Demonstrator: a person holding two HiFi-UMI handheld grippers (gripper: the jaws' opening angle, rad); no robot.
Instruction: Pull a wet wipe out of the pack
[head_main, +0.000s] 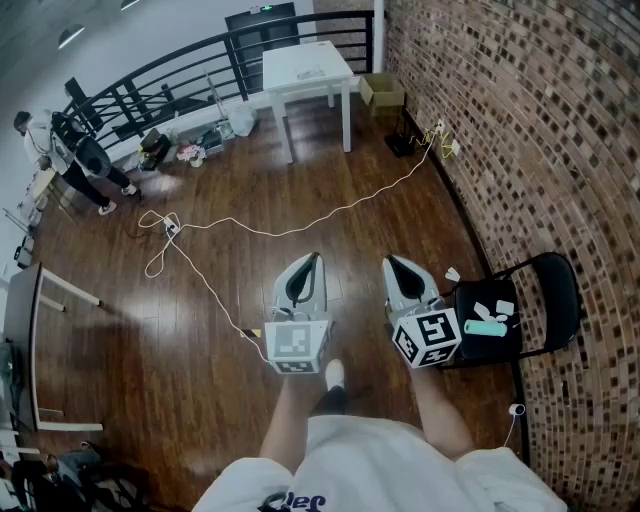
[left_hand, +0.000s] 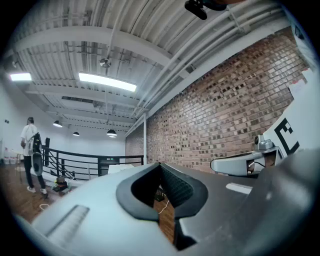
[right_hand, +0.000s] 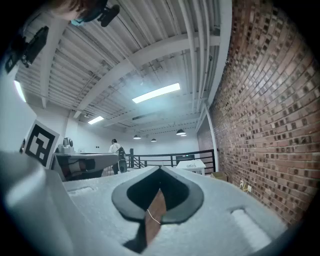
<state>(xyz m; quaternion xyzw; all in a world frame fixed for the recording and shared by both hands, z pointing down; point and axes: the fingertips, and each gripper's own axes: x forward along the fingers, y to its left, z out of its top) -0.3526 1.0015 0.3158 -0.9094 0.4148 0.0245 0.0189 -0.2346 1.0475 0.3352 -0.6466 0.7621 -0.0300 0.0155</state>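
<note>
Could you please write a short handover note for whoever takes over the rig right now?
Left tool: shut, empty, held level.
Right tool: shut, empty, level beside it.
Things: small items lie on the black chair to the right, among them a mint green item. I cannot tell whether that is the wipe pack.
Done: nothing yet; no wipe is out.
Left: find the pack, steady it, pull one wipe.

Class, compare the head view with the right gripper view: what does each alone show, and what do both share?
Only the head view: a black metal folding chair holding a mint-green object. Only the right gripper view: long glowing ceiling lights. Both: the white square table, black metal railing and red brick wall.
</note>
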